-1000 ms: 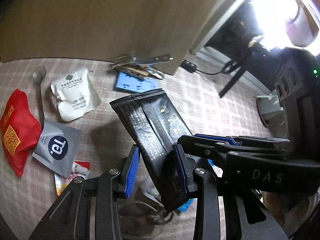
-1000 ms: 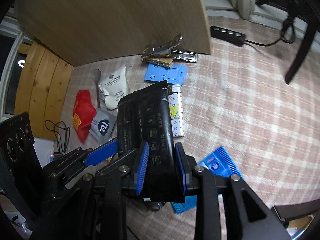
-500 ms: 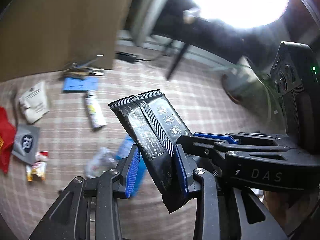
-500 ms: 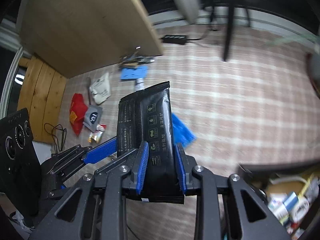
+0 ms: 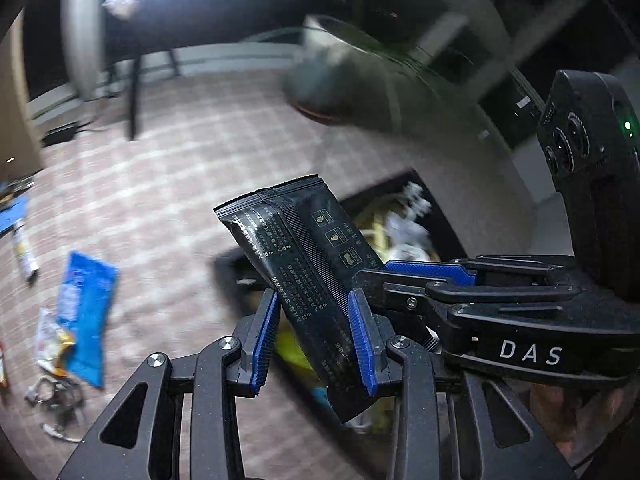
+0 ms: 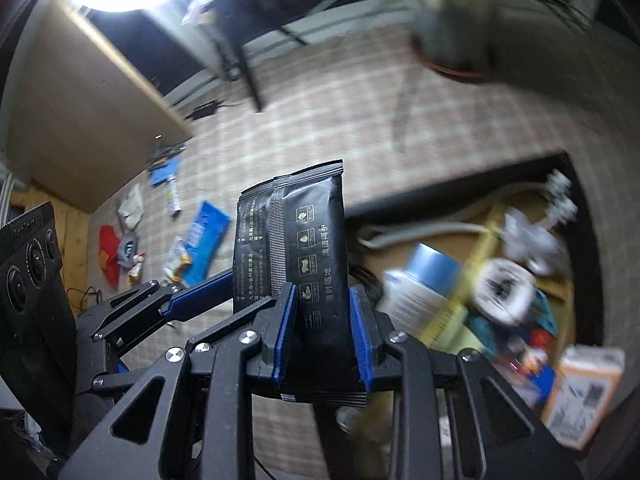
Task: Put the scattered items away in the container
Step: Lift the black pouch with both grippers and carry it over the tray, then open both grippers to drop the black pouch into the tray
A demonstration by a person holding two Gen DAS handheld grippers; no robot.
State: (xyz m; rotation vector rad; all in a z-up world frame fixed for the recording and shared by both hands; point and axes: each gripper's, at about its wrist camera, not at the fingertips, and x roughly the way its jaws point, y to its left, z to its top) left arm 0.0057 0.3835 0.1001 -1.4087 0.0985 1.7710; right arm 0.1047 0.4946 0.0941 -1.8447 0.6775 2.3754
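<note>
Nearest us, both tools grip one black packet (image 6: 308, 264): our right gripper (image 6: 322, 340) pinches its lower end between blue pads, our left gripper (image 5: 314, 338) clamps it from the side, packet tilted. Beyond it on the right we note the dark-walled container (image 6: 452, 192) on the checked rug (image 6: 360, 120), already holding a blue-lidded jar (image 6: 420, 284), a tape roll (image 6: 504, 292) and blurred oddments; an orange-and-white carton (image 6: 580, 396) stands at its near right corner. Left on the rug, well apart from the container: a blue pouch (image 6: 206, 242), a red bag (image 6: 109, 254), a white sachet (image 6: 132, 206), a blue card (image 6: 165, 172). Farther: a wooden panel (image 6: 80, 120), chair legs (image 6: 244, 72), a potted plant (image 6: 452, 40), all blurred.
</note>
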